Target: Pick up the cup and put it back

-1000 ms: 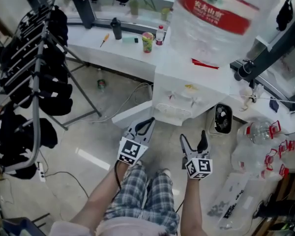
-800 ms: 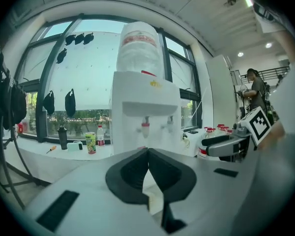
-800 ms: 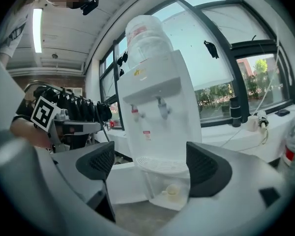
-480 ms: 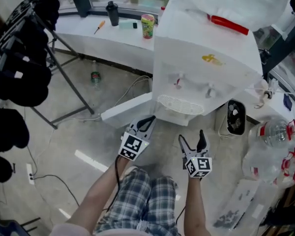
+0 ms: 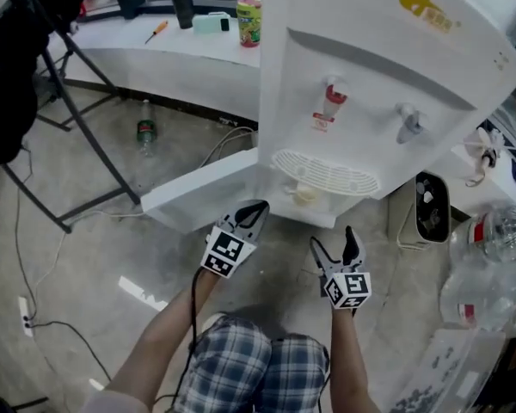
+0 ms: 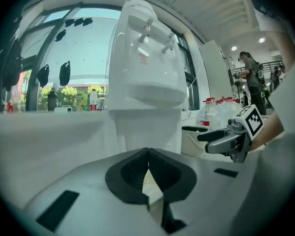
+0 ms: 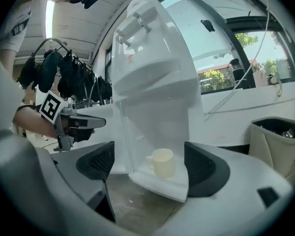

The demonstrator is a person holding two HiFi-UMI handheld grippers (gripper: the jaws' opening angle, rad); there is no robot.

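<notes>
Reaches forward and down with the left forearm (image 5: 163, 338) and right forearm (image 5: 344, 360), low before the dispenser (image 5: 370, 76). Points the left gripper (image 5: 258, 206) up and rightward at the dispenser's foot, fingers pressed together on nothing. Aims the right gripper (image 5: 331, 236) straight ahead, near the left one and about level with it, fingers spread wide with nothing between them.

Frames the cup (image 7: 162, 162) between those spread fingers in the right gripper view, though well ahead of them and untouched. Places the cup upright on the white floor of the dispenser's open lower compartment, under the drip tray (image 5: 325, 172), handle to the left in that view.

Gives only a pale sliver of the cup from the head view, tucked beneath the tray. Cuts off the dispenser's top at that view's upper edge. Hides the cup altogether from the left gripper view, behind closed fingers and dispenser body. Renders the small things on the counter (image 5: 181, 54) too small to name, bar a can (image 5: 248, 21).
</notes>
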